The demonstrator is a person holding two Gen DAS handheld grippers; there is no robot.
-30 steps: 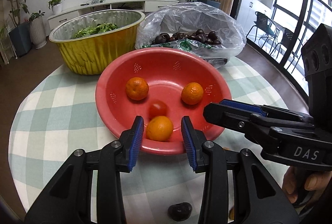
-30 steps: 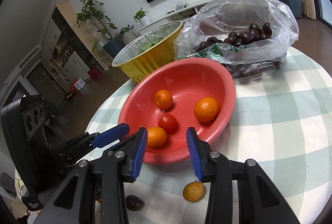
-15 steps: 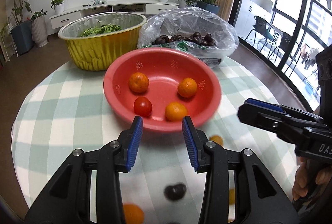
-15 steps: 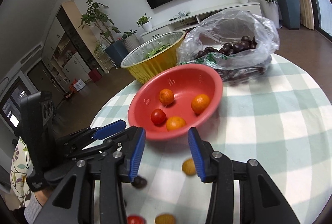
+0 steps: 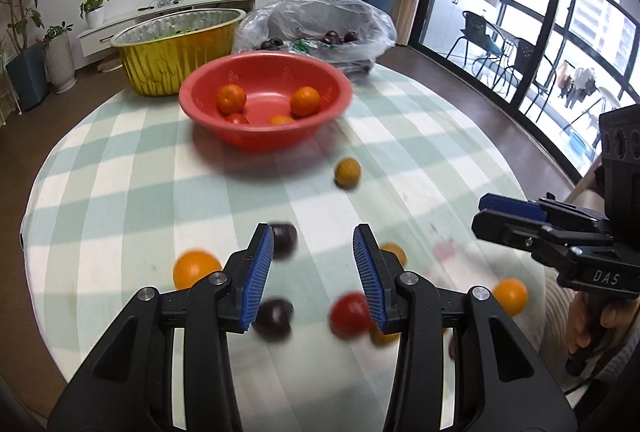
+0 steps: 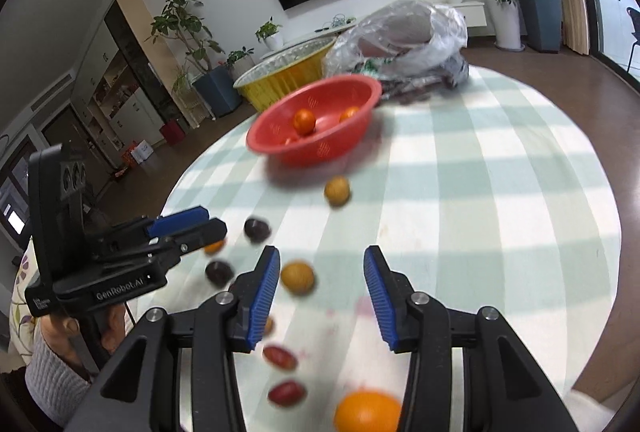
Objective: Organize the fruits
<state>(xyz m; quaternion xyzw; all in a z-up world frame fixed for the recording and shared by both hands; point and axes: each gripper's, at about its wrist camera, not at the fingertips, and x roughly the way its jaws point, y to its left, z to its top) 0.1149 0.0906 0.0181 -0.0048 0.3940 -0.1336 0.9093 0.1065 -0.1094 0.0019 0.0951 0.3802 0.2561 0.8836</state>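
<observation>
Red bowl (image 5: 265, 136) holds oranges (four fruits); both grippers (image 5: 313, 272) (image 6: 319, 294) gape, empty.

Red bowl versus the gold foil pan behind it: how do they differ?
The red bowl is smooth plastic with perforated patches; the gold foil pan is crinkled foil with a silver lining. The bowl holds oranges and a tomato; the pan holds greens. Both sit open-topped on the checked tablecloth.
</observation>
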